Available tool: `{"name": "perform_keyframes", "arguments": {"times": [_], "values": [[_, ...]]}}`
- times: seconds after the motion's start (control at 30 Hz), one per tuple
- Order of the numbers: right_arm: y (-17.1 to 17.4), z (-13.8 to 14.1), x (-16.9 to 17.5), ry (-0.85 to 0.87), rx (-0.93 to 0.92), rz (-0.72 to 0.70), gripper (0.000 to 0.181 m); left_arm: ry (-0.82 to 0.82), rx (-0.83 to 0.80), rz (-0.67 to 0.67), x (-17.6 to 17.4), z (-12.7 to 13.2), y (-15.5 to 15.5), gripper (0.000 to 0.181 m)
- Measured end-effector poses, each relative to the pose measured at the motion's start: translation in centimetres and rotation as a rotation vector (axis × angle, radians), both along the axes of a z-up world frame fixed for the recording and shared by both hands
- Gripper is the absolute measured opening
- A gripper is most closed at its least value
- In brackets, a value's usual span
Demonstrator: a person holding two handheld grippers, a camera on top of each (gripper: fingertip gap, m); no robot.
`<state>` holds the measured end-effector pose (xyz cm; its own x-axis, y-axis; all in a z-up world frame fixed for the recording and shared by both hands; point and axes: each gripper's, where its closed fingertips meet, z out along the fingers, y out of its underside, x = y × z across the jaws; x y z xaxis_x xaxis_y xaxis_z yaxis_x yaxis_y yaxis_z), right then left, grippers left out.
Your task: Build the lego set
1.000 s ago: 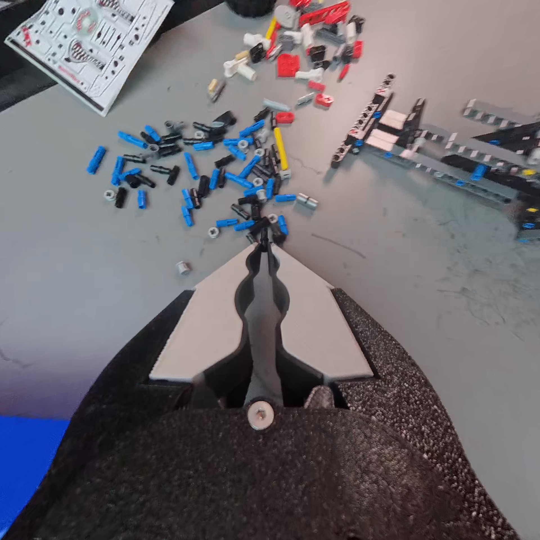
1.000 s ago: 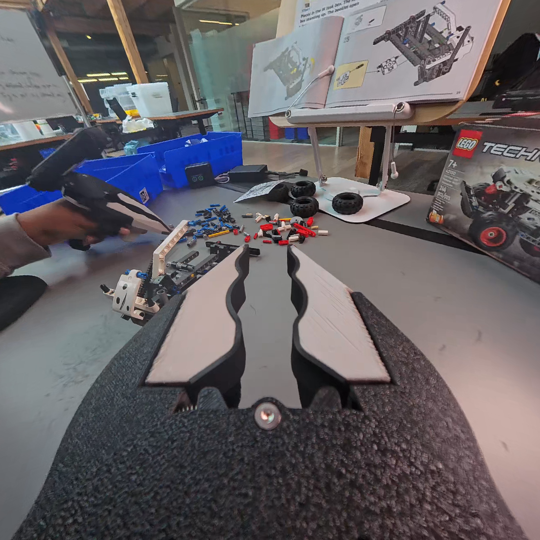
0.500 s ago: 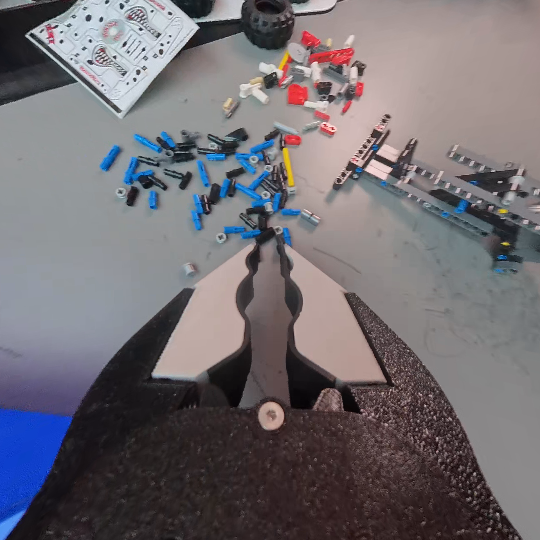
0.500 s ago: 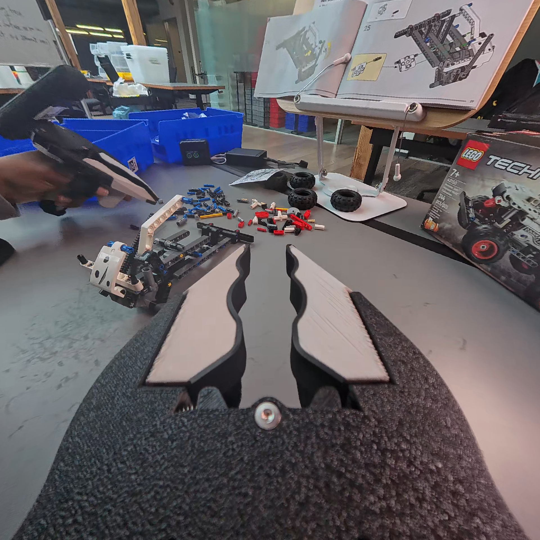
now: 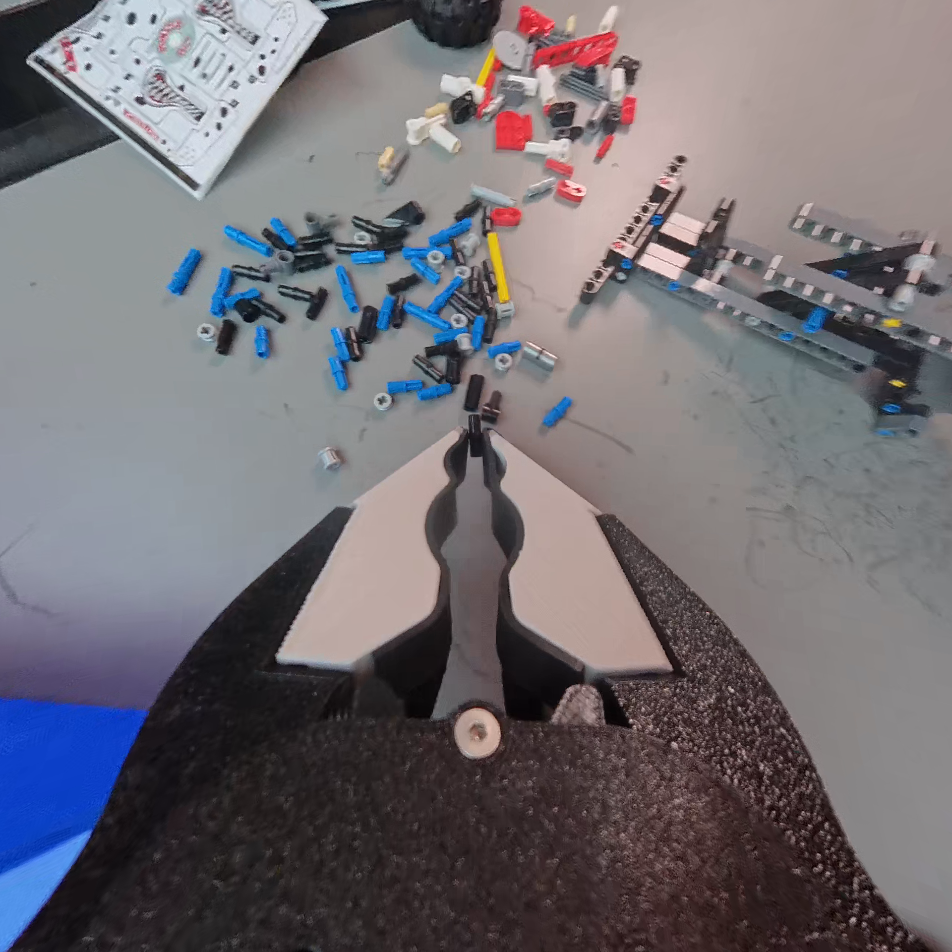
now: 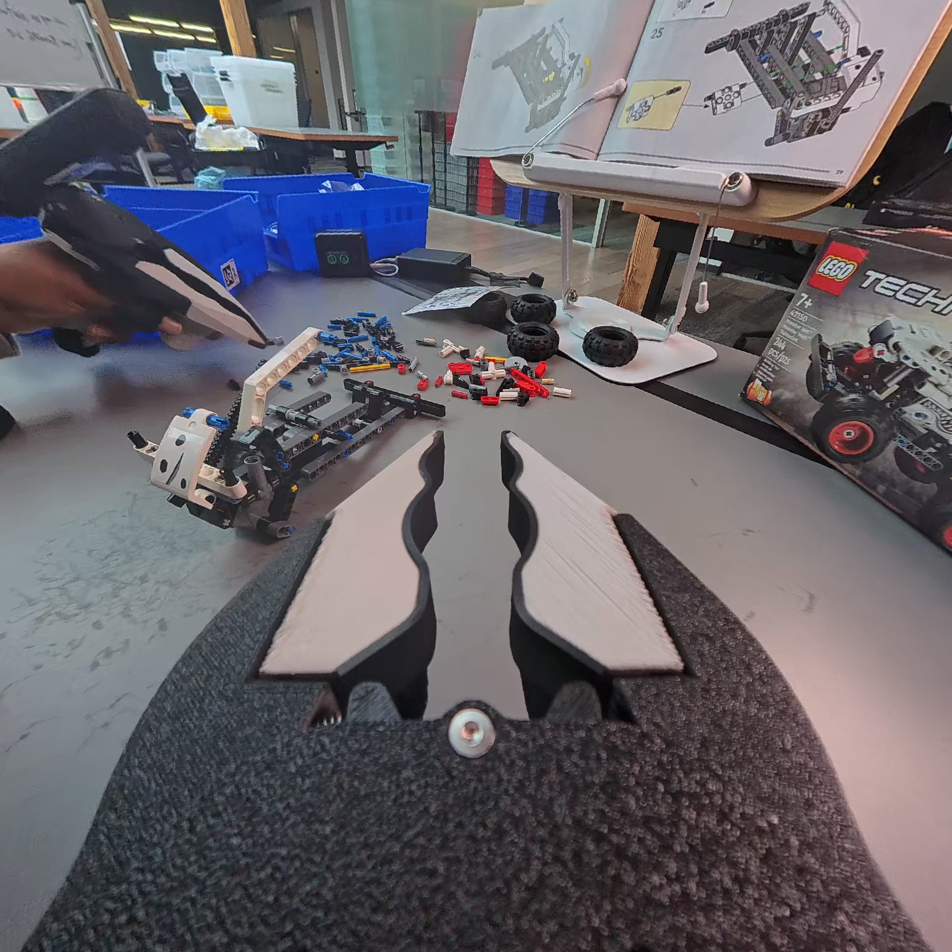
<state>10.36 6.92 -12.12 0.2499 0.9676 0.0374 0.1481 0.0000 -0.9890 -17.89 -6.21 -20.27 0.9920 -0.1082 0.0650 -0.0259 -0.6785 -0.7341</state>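
Observation:
My left gripper [image 5: 475, 439] is shut on a small black pin [image 5: 474, 436], held upright between the fingertips at the near edge of a scatter of blue and black pins [image 5: 360, 299]. The partly built black and grey chassis [image 5: 772, 293] lies to the right of it. In the right wrist view the chassis [image 6: 288, 438], with its white front piece, lies on the grey table [image 6: 669, 489] left of my right gripper [image 6: 473, 438], which is open and empty just above the table. The left gripper [image 6: 257, 337] shows there too, held by a hand, above the pins [image 6: 360, 345].
Red, white and black parts [image 6: 494, 376] lie beyond the chassis. Three black tyres [image 6: 533, 340] sit by a white stand holding the open instruction booklet [image 6: 721, 77]. The set's box [image 6: 876, 371] stands at right. A sticker sheet [image 5: 175, 77] and blue bins [image 6: 335, 216] are at the far side. Some 35 centimeters of space lies between my two pairs of fingers.
My left gripper opened over the pin pile, then shut on a black pin and drew back slightly. A blue pin was knocked to the right. My right gripper stayed open and edged towards the chassis.

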Motion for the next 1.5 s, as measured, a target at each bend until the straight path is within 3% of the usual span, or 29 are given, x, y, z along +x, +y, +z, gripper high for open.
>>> {"name": "perform_keyframes", "arguments": {"times": [0.07, 0.17, 0.77, 1.0, 1.43, 1.5], "values": [[0.2, 0.2, 0.2, 0.006, 0.003, -0.008, 0.020, -0.079, -0.033, -0.090, 1.8, 0.0, -1.7, 0.005], [0.4, 0.1, 0.2, 0.009, -0.007, -0.012, 0.020, -0.071, -0.091, -0.130, 2.7, -1.8, -3.1, 0.005], [-0.5, -0.7, -0.4, -0.028, 0.014, 0.019, 0.019, -0.100, -0.094, -0.376, 8.9, -2.2, -3.4, 0.005], [-0.4, -0.7, -0.3, -0.026, 0.008, 0.019, 0.019, -0.140, -0.009, -0.215, 5.4, -0.9, -2.3, 0.019], [-0.5, -1.1, -0.4, -0.042, 0.004, 0.033, 0.019, -0.045, -0.055, -0.241, 5.6, -2.1, -1.0, 0.030], [-0.5, -1.2, -0.4, -0.046, 0.006, 0.033, 0.019, -0.026, -0.068, -0.231, 5.1, -2.1, -1.2, 0.023]]}}
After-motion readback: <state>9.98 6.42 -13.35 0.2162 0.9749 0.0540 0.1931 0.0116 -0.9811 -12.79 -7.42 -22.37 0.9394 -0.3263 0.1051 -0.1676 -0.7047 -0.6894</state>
